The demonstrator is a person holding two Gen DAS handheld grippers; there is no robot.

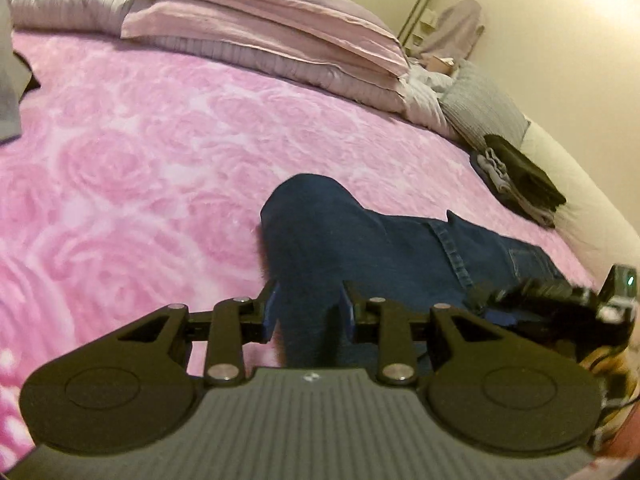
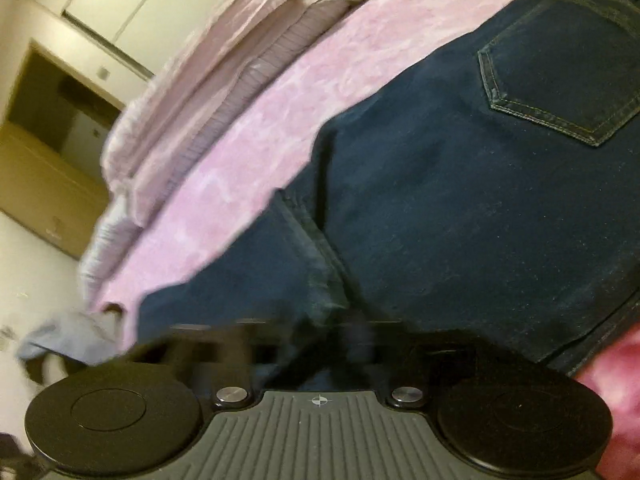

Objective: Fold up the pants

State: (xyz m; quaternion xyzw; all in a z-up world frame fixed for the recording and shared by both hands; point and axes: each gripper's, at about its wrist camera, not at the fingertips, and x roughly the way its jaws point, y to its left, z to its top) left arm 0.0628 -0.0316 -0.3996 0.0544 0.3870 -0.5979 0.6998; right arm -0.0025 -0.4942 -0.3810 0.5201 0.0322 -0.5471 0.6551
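Left gripper [image 1: 308,312]: jaws narrow, clamped on a raised bunch of the jeans [image 1: 400,248], which lie across the pink bedspread [image 1: 140,160]. Right gripper [image 2: 320,340]: blurred, jaws nearly closed, denim between them at the crotch seam. Step, as judged: gripping for a fold. Next: lift both together, keeping the fabric even.

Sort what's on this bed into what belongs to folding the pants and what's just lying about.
For the job: dark blue jeans, left gripper clamping a bunch of their denim, right gripper.

Lying about: stacked pillows, grey cushion, folded dark clothes, pink rose blanket.
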